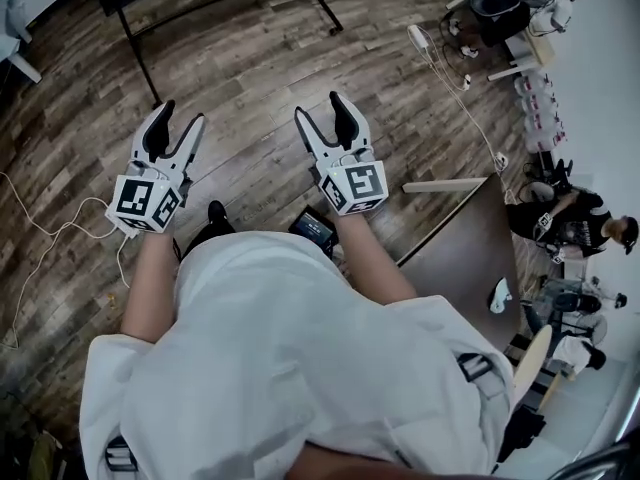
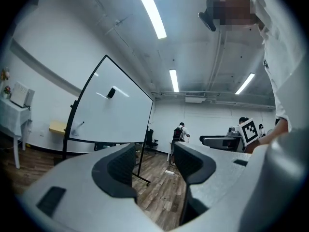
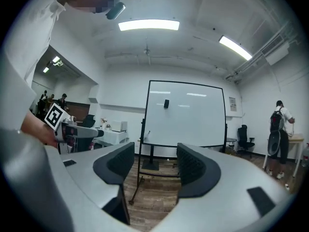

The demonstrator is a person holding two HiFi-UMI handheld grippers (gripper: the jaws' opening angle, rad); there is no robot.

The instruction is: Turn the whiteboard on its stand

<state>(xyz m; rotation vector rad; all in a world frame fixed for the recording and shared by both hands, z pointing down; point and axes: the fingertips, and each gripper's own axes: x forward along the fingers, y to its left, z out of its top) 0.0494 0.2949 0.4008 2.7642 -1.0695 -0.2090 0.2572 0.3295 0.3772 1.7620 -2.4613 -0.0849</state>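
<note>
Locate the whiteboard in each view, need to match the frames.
Head view: board face not in it; only dark stand legs at the top edge, likely its base.
Left gripper view: whiteboard left of centre, seen at an angle.
Right gripper view: whiteboard at centre, nearly face-on.
Shared landmark: small dark block high on the board, in both gripper views.

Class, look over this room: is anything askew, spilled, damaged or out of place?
Nothing spilled or damaged; the black-framed whiteboard stands upright. Only loose white cables trail across the wood-plank floor, one from a white power strip: possible trip hazards.
</note>
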